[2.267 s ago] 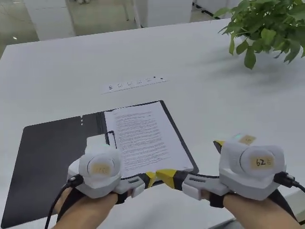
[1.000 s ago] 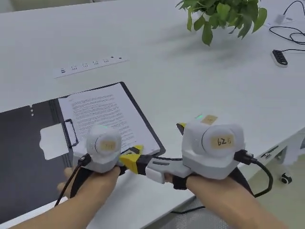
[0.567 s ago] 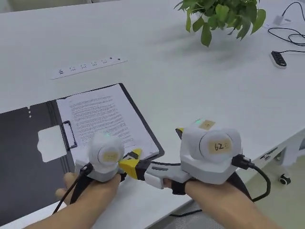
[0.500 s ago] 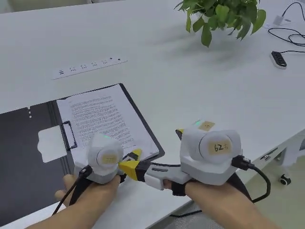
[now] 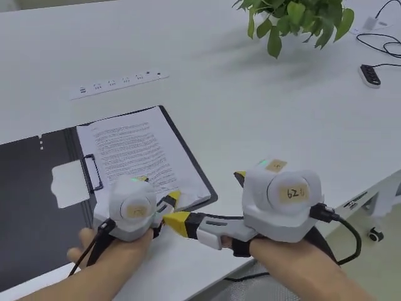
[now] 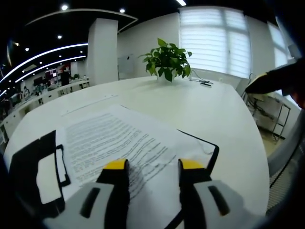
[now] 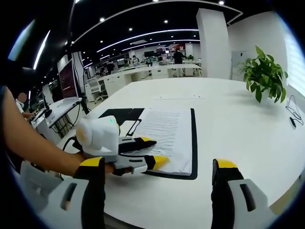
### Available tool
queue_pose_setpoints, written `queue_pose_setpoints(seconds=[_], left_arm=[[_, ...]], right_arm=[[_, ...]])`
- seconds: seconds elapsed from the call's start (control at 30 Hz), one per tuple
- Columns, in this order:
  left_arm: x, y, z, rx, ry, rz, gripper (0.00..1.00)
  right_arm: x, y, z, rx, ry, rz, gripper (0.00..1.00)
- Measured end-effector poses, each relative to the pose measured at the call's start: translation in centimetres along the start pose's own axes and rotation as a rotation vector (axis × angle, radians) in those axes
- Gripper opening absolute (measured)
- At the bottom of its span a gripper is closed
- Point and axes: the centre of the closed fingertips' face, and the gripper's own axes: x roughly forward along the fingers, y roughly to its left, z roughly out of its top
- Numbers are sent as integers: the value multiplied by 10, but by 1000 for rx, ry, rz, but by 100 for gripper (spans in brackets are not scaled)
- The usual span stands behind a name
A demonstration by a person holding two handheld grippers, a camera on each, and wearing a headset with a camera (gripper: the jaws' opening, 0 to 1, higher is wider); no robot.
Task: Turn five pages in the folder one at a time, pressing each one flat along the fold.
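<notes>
A black folder (image 5: 31, 188) lies open on the white table, with a printed page (image 5: 131, 150) on its right half under a clip (image 5: 94, 174). My left gripper (image 5: 158, 188) hovers open over the page's near right corner. In the left gripper view its yellow-tipped jaws stand apart around the printed page (image 6: 124, 140), and I cannot tell whether they touch it. My right gripper (image 5: 208, 198) sits just right of the folder's corner with its jaws wide open and nothing between them. The right gripper view shows the left gripper (image 7: 153, 150) over the page (image 7: 167, 129).
A white power strip (image 5: 119, 81) is set into the table beyond the folder. A potted plant (image 5: 294, 19) stands at the far right, with a black power strip (image 5: 369, 73) and cables beside it. The table's edge (image 5: 369, 188) runs close on the right.
The head camera has swung right and down. My left gripper has edged forward over the page's near corner. The right gripper has stayed beside the folder's corner.
</notes>
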Motion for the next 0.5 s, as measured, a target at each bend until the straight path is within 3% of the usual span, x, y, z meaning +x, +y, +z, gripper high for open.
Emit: queue_pose_setpoints(seconds=[0.33,0.37,0.4,0.43,0.47,0.5], left_arm=[[0,3,1,16,13,-2,20],[0,6,0,5,18,13,15],[0,19,0,-22,22,57,7],[2,12,-1,-43,24,7,6],[1,13,0,-10,25,13,6],[1,15,0,-21,27,12,6]], right_arm=[[9,-1,-7,10,25,5,92],[10,-1,-7,11,26,6,92],[11,-1,-9,13,34,6,92],[12,-1,-9,15,35,8,92],[13,0,-10,17,36,10,92],[13,0,-10,17,38,11,92]])
